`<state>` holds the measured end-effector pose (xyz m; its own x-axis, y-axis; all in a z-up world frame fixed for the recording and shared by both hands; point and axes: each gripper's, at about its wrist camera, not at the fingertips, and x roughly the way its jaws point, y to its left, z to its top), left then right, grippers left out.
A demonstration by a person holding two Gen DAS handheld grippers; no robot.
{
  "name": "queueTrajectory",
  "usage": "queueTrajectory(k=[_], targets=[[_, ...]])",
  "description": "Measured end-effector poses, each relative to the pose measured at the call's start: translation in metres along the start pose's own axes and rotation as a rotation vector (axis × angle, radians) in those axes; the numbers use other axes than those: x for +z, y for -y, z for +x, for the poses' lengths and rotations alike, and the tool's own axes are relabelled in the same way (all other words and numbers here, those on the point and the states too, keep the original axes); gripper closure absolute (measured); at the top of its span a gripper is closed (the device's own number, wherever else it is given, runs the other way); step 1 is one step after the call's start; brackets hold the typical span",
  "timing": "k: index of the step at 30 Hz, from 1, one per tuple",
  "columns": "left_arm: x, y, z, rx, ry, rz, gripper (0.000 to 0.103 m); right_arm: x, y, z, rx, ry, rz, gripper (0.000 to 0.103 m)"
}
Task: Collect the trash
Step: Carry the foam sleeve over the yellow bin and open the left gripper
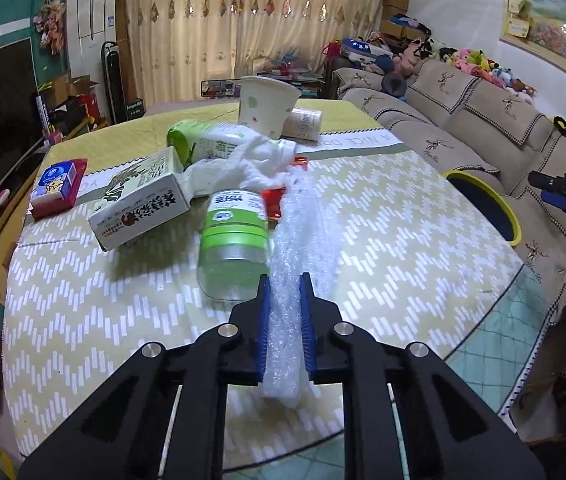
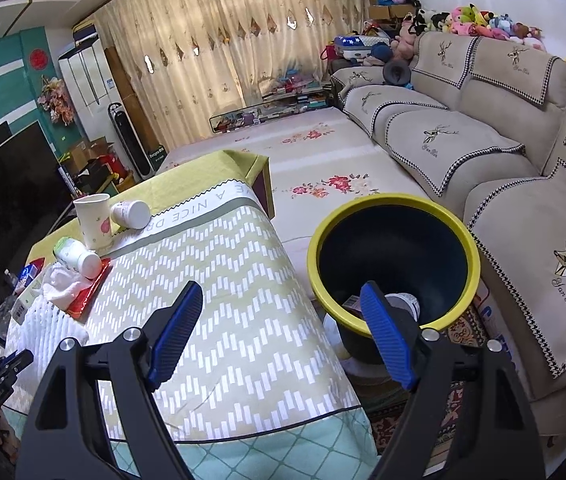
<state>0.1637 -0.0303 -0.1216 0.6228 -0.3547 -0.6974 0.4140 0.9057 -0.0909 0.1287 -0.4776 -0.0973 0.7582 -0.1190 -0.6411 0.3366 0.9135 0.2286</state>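
My left gripper is shut on the near end of a long strip of clear bubble wrap that lies across the patterned tablecloth. Just left of it a clear jar with a green label lies on its side. Behind are a white carton, crumpled white tissue, a red wrapper and an upright paper cup. My right gripper stands open and empty over the table's right edge, beside the yellow-rimmed dark bin, which holds some trash.
A blue and red pack sits at the table's far left. A second cup and a green bottle lie near the upright cup. A beige sofa runs along the right, close behind the bin. A TV stands at the left.
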Motion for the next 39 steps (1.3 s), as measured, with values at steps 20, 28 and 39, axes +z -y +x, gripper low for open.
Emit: queueTrajectory(k=[20,28,39], targets=[[0.084,0.153,0.021,-0.192,0.067,0.202,0.089,-0.005,0.073,-0.024,-0.080,0.055,0.073,0.024],[0.123,0.247,0.080,-0.302,0.028,0.326,0.089,-0.008,0.117,-0.038,-0.157,0.096,0.151,0.024],[0.169,0.362,0.167,-0.376,-0.055,0.429,0.088,-0.012,0.143,-0.030,-0.183,0.075,0.201,0.024]])
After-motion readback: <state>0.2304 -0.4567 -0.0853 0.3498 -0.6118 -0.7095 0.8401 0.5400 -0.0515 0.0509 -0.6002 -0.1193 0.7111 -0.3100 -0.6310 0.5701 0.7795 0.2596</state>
